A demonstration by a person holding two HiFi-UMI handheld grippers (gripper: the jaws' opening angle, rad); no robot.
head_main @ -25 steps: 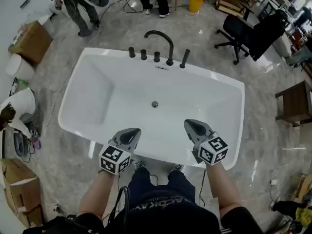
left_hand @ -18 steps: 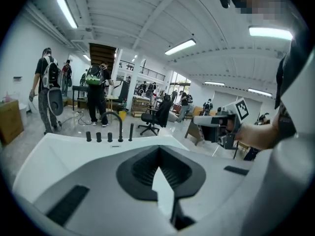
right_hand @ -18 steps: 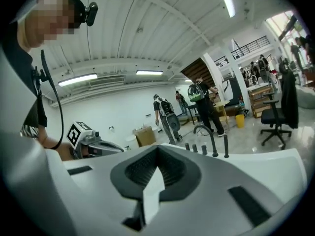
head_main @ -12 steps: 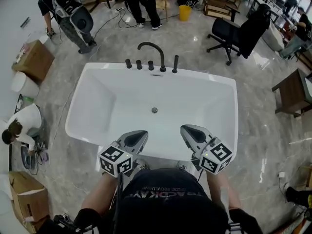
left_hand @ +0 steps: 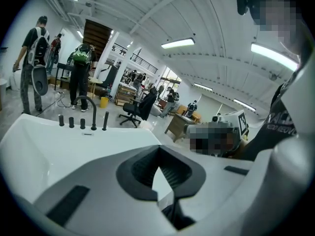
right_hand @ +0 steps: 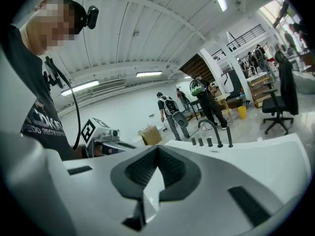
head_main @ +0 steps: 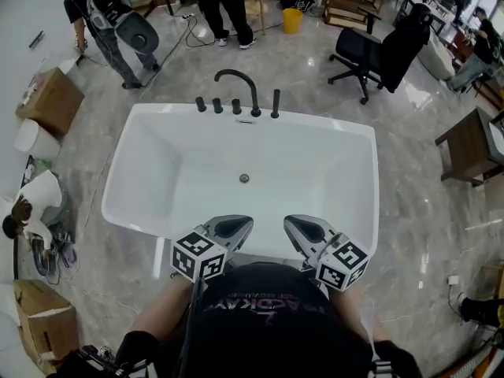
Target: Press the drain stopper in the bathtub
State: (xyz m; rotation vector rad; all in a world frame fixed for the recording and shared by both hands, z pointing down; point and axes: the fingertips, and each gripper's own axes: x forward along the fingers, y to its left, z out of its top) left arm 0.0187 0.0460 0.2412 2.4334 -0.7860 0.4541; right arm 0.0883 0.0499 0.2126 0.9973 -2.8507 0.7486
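Observation:
The white bathtub fills the middle of the head view. Its small round drain stopper sits on the tub floor near the centre. A black arched faucet and several black knobs line the far rim. Both grippers hover side by side over the near rim, close to my body and well short of the stopper. The left gripper and the right gripper are shut and hold nothing. In the left gripper view the left gripper points at the faucet. The right gripper also faces the faucet.
People stand beyond the tub and at the far left. Another person crouches at the left. A black office chair, a yellow bin, cardboard boxes and a wooden table stand on the marble floor.
Both grippers have drawn closer together and back toward my body. The view has shifted, so the tub sits a little further left and the far rim lower in the picture.

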